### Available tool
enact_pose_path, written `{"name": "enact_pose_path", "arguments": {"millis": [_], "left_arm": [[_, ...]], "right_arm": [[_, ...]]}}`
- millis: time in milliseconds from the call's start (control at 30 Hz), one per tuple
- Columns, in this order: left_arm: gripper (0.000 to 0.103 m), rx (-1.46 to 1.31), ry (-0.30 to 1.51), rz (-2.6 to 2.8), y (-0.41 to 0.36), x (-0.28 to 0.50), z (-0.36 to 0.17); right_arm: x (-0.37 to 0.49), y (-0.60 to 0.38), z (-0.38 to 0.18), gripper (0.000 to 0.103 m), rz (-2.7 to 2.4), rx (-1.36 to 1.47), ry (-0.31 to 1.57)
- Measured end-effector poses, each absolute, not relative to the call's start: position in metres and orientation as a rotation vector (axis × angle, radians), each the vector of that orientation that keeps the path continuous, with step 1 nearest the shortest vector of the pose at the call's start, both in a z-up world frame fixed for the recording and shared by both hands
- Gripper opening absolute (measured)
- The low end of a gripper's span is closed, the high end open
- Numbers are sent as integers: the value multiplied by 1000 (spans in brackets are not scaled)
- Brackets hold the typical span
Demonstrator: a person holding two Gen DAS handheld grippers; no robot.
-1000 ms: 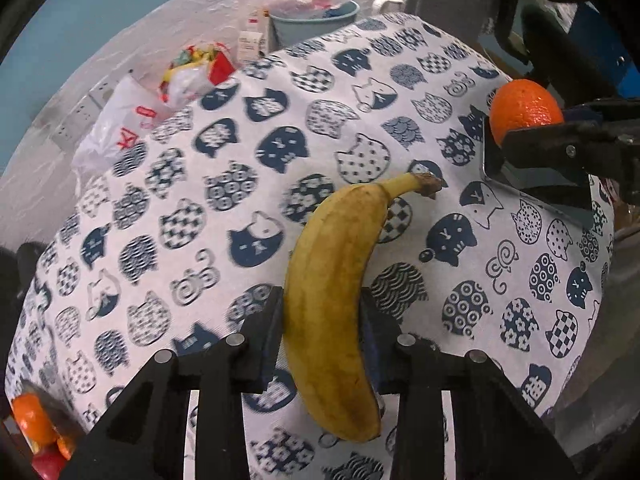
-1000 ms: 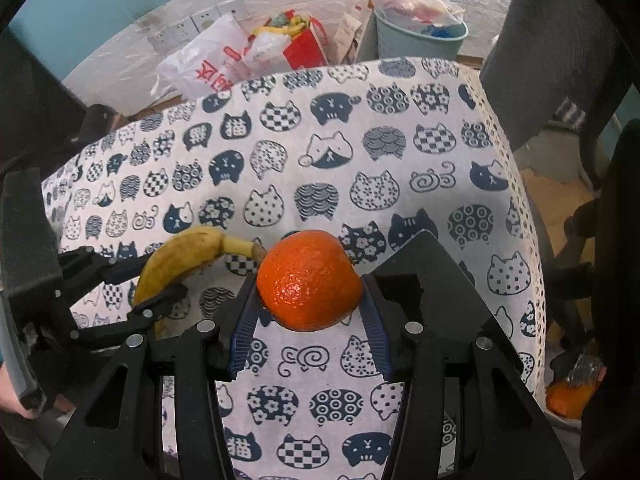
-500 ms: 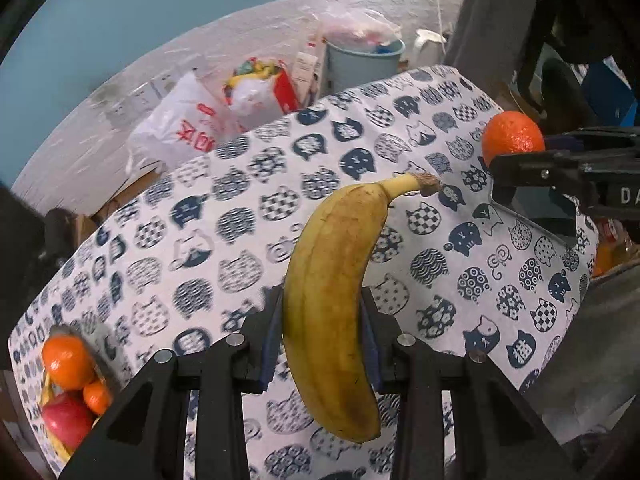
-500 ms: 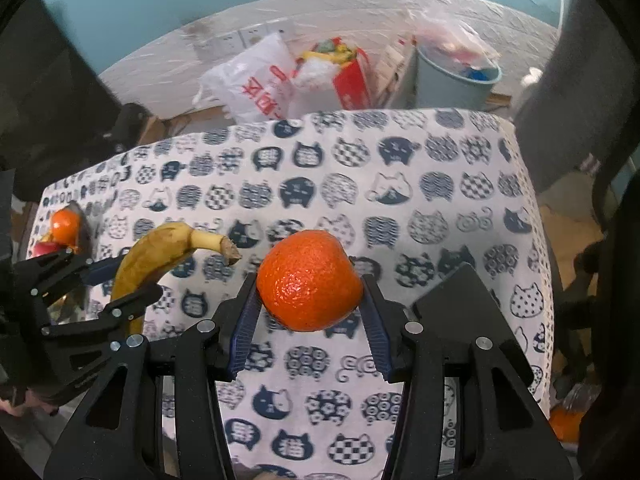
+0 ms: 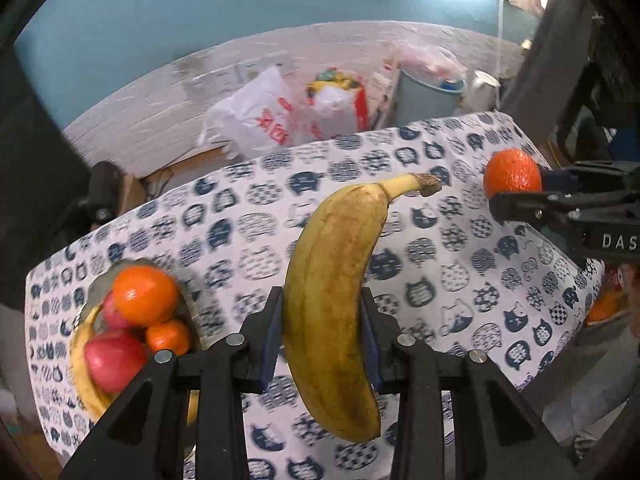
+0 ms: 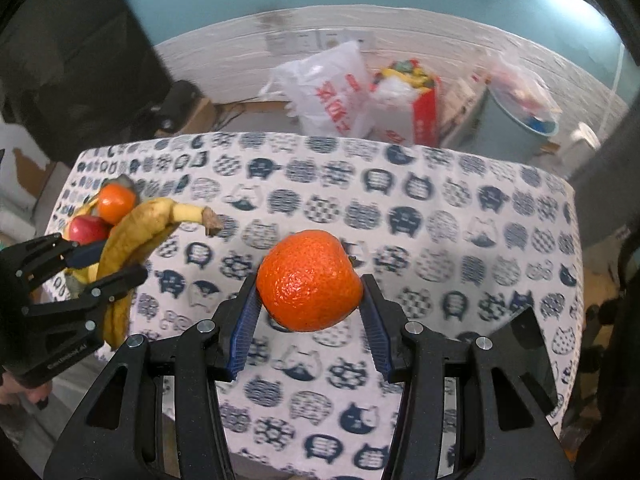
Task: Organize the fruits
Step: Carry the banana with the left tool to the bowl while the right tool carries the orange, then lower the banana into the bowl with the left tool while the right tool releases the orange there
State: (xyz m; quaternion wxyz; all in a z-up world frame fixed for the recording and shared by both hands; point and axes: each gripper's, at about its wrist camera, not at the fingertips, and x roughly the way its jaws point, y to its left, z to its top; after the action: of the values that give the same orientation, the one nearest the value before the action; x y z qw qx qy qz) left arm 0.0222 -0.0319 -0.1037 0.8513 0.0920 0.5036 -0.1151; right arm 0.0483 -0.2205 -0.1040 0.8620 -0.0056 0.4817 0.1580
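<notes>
Two fruits carried in the air above a cat-print bench, heading for a fruit bowl at its left end.

At the far left sits the bowl (image 5: pixel 96 292), already holding oranges and red apples, which we take as the gathering spot. Next, our left gripper (image 5: pixel 322 334) has its fingers (image 5: pixel 270 336) clenched across the banana (image 5: pixel 336 280) near its middle, likely for balance, stem pointing away. Furthest right, our right gripper (image 6: pixel 310 312) pinches the orange (image 6: pixel 309 280) at its widest part, clear of the bench (image 6: pixel 440 208).
</notes>
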Motion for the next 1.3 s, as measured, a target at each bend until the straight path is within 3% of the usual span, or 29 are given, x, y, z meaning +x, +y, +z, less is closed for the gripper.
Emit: {"name": "enact_pose_path", "arguments": {"millis": [900, 1300], "left_arm": [[36, -82, 1042, 70, 161, 3, -98], [36, -146, 1081, 151, 211, 2, -114]], "right_arm": [[61, -30, -111, 48, 578, -148, 1035], [62, 42, -130, 48, 674, -203, 1060]]}}
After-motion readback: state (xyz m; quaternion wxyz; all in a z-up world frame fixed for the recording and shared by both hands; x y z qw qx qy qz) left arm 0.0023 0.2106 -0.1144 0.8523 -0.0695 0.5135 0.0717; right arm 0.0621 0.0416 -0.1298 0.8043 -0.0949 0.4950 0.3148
